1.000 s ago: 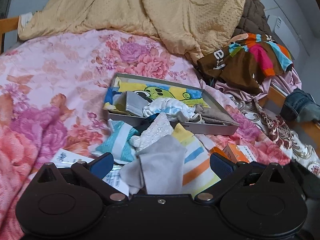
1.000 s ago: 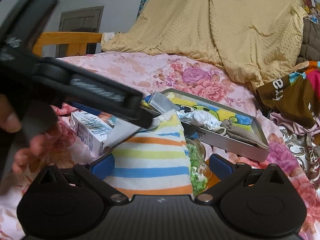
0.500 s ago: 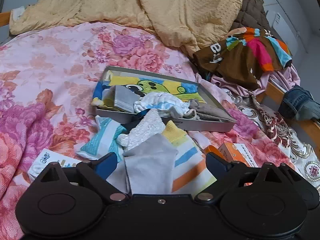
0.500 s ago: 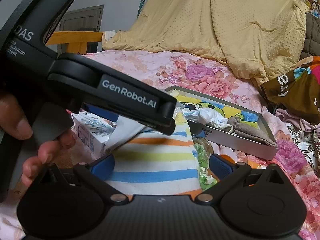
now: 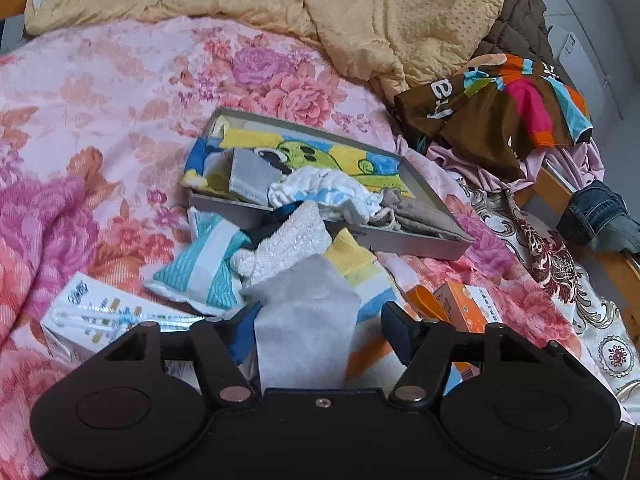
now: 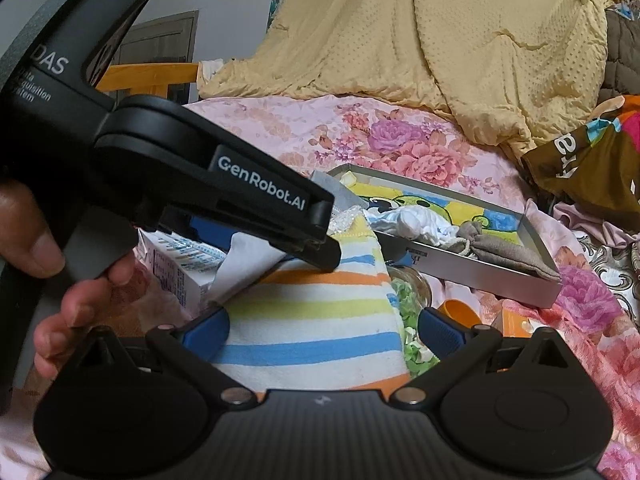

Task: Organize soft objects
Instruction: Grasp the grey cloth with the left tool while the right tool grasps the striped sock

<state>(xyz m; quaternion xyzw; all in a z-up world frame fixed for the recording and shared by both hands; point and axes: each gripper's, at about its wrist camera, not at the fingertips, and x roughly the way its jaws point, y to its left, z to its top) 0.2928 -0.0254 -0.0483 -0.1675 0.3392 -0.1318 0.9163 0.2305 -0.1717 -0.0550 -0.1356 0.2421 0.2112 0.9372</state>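
A grey metal tray point(image 5: 416, 240) lies on the flowered bed and holds a cartoon towel, a grey cloth, a white-blue cloth and a taupe pouch point(image 5: 404, 210). In front of it lie a teal striped cloth point(image 5: 208, 268), a white knit cloth point(image 5: 288, 244) and a striped towel point(image 5: 360, 268). My left gripper point(image 5: 320, 328) is open around a grey cloth point(image 5: 304, 332). My right gripper point(image 6: 322, 326) is open around the striped towel point(image 6: 312, 328). The left gripper's body point(image 6: 224, 196) crosses the right wrist view; the tray point(image 6: 488, 276) also shows there.
A white box point(image 5: 100, 316) and an orange box point(image 5: 468, 312) lie near the cloths. A yellow blanket point(image 5: 320, 12) is bunched at the back, a brown printed garment point(image 5: 500, 116) at the right. A jar of green pieces point(image 6: 408, 312) sits beside the towel.
My left gripper has moved forward and down over the grey cloth, and its fingers have narrowed somewhat. It now reaches further across the right wrist view. The right gripper has barely moved.
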